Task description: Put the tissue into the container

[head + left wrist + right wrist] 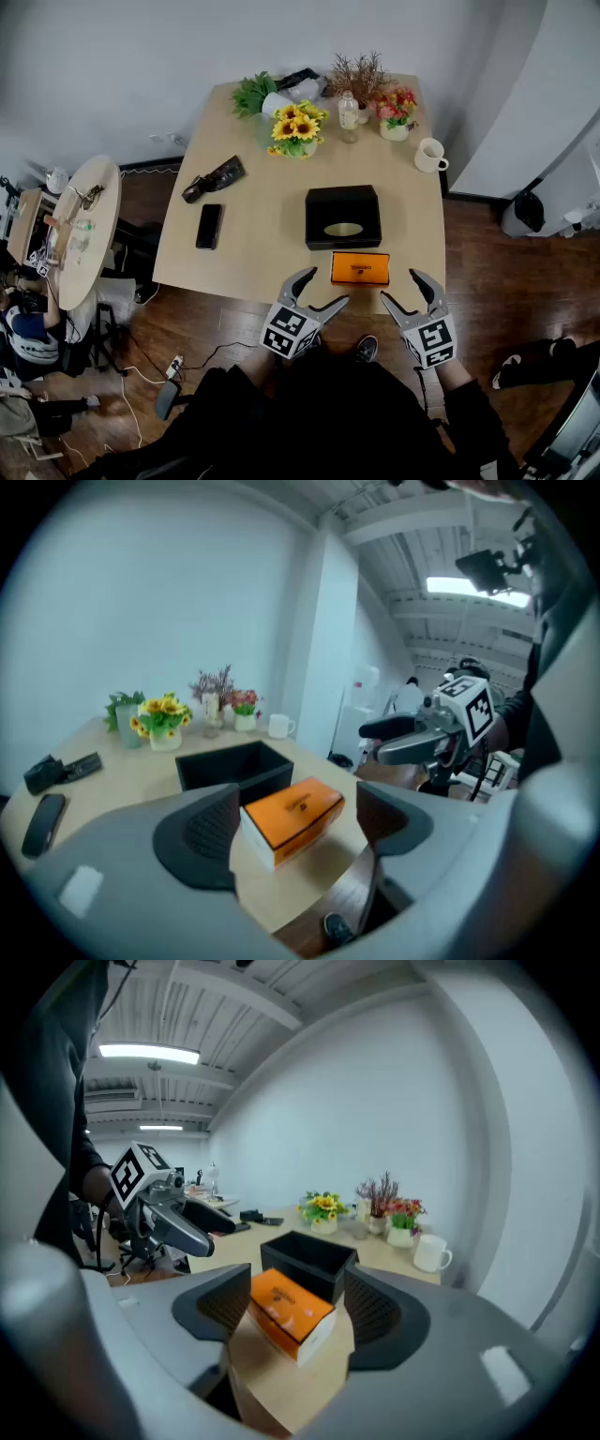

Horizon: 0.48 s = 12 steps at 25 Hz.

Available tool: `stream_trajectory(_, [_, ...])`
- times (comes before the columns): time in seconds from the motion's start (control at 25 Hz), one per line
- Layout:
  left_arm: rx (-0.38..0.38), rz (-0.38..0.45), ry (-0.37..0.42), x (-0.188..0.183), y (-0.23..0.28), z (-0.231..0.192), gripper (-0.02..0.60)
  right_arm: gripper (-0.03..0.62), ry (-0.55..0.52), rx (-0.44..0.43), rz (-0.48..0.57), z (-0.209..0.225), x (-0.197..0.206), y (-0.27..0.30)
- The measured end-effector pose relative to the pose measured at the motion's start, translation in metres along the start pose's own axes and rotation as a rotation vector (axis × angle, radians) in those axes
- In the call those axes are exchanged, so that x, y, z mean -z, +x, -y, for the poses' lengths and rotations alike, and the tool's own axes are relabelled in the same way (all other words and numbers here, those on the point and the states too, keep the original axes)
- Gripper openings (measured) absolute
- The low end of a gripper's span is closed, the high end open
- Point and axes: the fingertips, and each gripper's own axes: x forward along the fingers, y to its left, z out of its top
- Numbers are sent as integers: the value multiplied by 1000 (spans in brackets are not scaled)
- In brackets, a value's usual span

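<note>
Tissue box [360, 268]: orange, white-sided, laid flat at lower centre, just below black container [343, 244] | left gripper [326, 287], right gripper [400, 286]: jaws held apart, nothing gripped | box print too small to be read.

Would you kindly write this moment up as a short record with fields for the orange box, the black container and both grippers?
orange box: lying on the table near its front edge, just in front of the black container, outside it
black container: mid-table, top open
left gripper: jaws apart, nothing held, off the table's front edge
right gripper: jaws apart, nothing held, off the same edge
task status: box not yet gripped
</note>
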Motion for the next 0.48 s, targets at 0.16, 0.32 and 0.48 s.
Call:
stream_trajectory(0.16, [-24,-164,-1,51,41,-18,402,398,33,-58,-149,2,61,36])
stream_trajectory(0.32, [-3,-222,-7,73,65,-26,399,416,64,-78,-243,0,96,62])
stream_trajectory(0.48, [28,-257,17,83,80,-34,390,414,89,-66,-274,3,102,78])
